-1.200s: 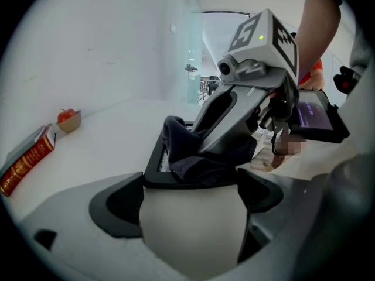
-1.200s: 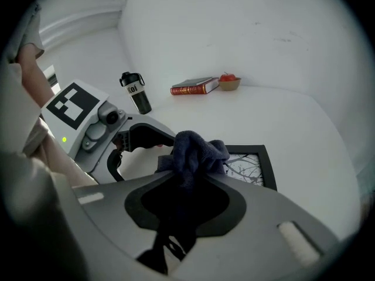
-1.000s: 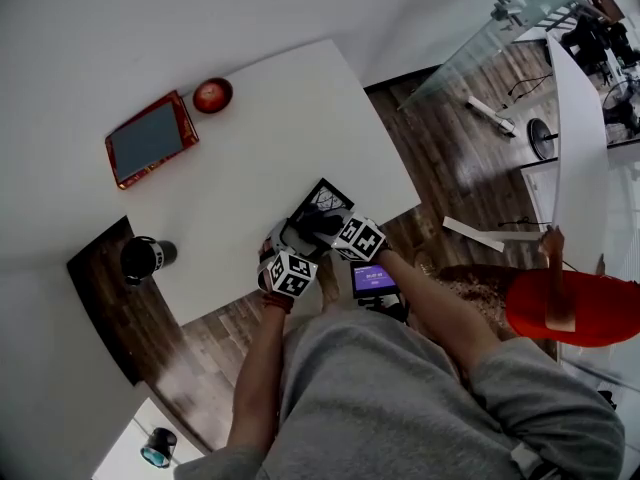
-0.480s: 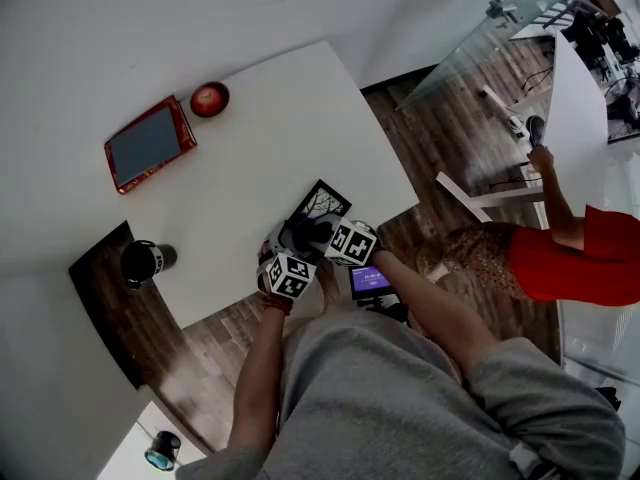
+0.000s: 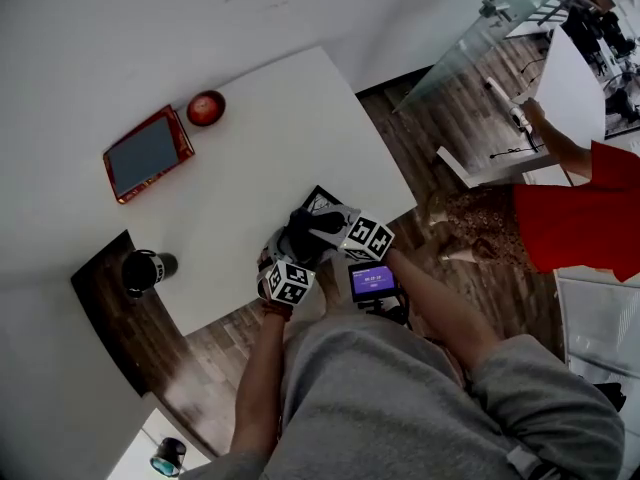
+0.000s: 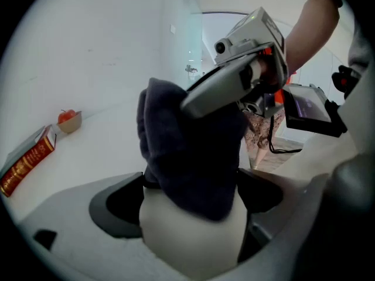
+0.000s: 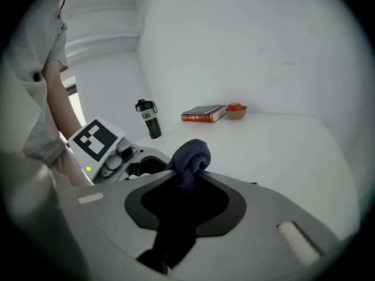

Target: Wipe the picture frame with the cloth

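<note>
The black picture frame (image 5: 322, 200) lies near the front edge of the white table (image 5: 260, 138), its near half hidden under the cloth and grippers. My right gripper (image 5: 325, 230) is shut on the dark cloth (image 5: 305, 236), which bunches up beyond its jaws (image 7: 190, 154) just over the frame. My left gripper (image 5: 283, 250) sits at the frame's near corner. Its jaws are closed on a pale rounded edge (image 6: 193, 239), which looks like part of the frame, and the cloth (image 6: 187, 151) drapes over that edge.
A red book (image 5: 148, 153) and a bowl holding a red fruit (image 5: 205, 108) sit at the table's far left. A black bottle (image 5: 145, 268) stands left of the table. A small purple screen (image 5: 372, 280) hangs below the right gripper. A person in red (image 5: 580, 218) stands at the right.
My right gripper has risen with the cloth and tilted, and the cloth now covers more of the frame. The left gripper stayed put. The person in red moved further back at the right.
</note>
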Demonstrator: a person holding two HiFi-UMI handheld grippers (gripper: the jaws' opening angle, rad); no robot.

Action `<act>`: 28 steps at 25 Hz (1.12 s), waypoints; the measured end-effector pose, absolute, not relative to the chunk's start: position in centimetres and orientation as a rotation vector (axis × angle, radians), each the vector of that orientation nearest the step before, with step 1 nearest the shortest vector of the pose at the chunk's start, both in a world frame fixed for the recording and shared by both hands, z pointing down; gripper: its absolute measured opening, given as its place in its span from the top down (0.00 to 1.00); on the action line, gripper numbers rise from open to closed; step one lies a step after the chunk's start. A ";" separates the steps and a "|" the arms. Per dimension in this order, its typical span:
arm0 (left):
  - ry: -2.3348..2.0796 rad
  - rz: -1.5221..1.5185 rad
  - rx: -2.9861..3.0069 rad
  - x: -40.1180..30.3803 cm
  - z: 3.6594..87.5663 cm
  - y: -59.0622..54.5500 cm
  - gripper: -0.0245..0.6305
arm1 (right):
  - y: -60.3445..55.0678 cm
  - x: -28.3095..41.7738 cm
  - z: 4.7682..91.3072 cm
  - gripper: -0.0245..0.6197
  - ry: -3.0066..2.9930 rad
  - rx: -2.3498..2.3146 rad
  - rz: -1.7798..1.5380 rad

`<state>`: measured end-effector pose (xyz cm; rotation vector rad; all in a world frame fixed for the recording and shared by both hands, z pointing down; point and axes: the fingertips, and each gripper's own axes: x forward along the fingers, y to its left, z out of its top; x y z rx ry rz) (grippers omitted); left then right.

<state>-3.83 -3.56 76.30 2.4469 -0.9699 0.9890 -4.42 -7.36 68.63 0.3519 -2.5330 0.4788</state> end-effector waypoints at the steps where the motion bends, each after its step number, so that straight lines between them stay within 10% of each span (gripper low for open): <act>1: -0.971 0.987 2.448 -3.8 76.3 -3.6 0.20 | -8.9 -3.3 68.5 0.82 -2.517 0.438 0.444; 28: -0.979 0.991 2.450 -3.7 76.4 -3.6 0.20 | -9.2 2.7 74.3 0.84 -2.213 0.540 0.677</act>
